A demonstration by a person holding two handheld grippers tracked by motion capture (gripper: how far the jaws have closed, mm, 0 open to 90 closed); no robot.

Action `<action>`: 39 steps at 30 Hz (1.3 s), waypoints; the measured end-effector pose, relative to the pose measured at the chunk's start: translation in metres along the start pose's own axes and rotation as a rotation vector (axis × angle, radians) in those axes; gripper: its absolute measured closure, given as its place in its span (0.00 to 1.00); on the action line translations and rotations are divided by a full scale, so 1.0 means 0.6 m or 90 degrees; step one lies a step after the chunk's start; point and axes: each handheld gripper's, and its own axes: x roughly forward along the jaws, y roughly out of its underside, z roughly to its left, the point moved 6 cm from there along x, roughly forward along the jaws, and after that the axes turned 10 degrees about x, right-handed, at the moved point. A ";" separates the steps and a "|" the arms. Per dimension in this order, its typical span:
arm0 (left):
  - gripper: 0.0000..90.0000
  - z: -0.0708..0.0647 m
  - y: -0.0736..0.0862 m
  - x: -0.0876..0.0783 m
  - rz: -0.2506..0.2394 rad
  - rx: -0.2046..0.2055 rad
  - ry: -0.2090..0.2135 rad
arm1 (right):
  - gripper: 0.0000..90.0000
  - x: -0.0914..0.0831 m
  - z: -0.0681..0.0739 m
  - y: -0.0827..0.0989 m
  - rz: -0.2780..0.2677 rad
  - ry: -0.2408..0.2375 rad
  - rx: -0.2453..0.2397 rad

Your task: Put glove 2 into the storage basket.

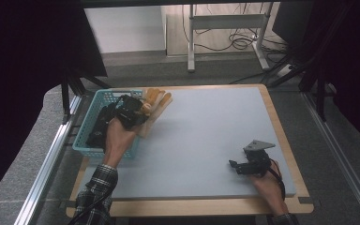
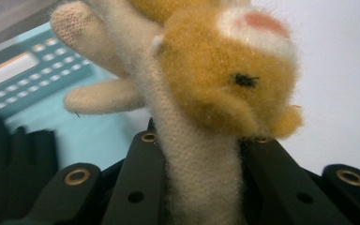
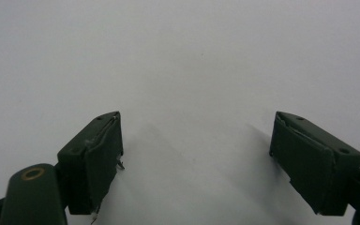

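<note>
**Currently: plush glove gripped, transfer only begun**

Your left gripper (image 1: 138,108) has its jaws pressed onto the fuzzy orange-and-cream plush animal glove (image 1: 153,107). In the left gripper view the two black jaws clamp the glove's cream knitted cuff (image 2: 201,178) from both sides, and the orange animal face (image 2: 229,79) and two cream fingers stand above them. Treat the pick-up as done.

In the high view the plush glove sits at the right rim of the light-blue perforated plastic basket (image 1: 92,111), partly over the basket and partly over the pale grey table top (image 1: 206,140). Whether it is fully clear of the rim cannot be told. A pair of black fabric gloves (image 1: 101,126) lies inside the basket, untouched.

Your right gripper (image 1: 234,165) rests low at the near right of the table, well apart from the basket. In the right gripper view its jaws stand spread wide over bare table, with nothing between them.

Judged status:
1. Grasp of the plush glove: complete.
2. Carrying it to its destination and releasing it: outstanding.
3. Handling the black gloves: not started, if they belong to the job.
</note>
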 end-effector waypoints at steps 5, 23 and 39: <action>0.86 0.037 0.022 -0.015 0.007 -0.028 -0.024 | 0.19 0.000 0.000 0.000 0.000 0.000 -0.001; 0.86 0.139 0.113 0.021 0.098 -0.127 -0.085 | 0.19 0.000 0.000 0.000 0.000 0.000 0.000; 0.74 0.118 0.109 0.129 0.183 -0.111 -0.016 | 0.19 0.000 0.000 0.000 -0.001 0.000 0.000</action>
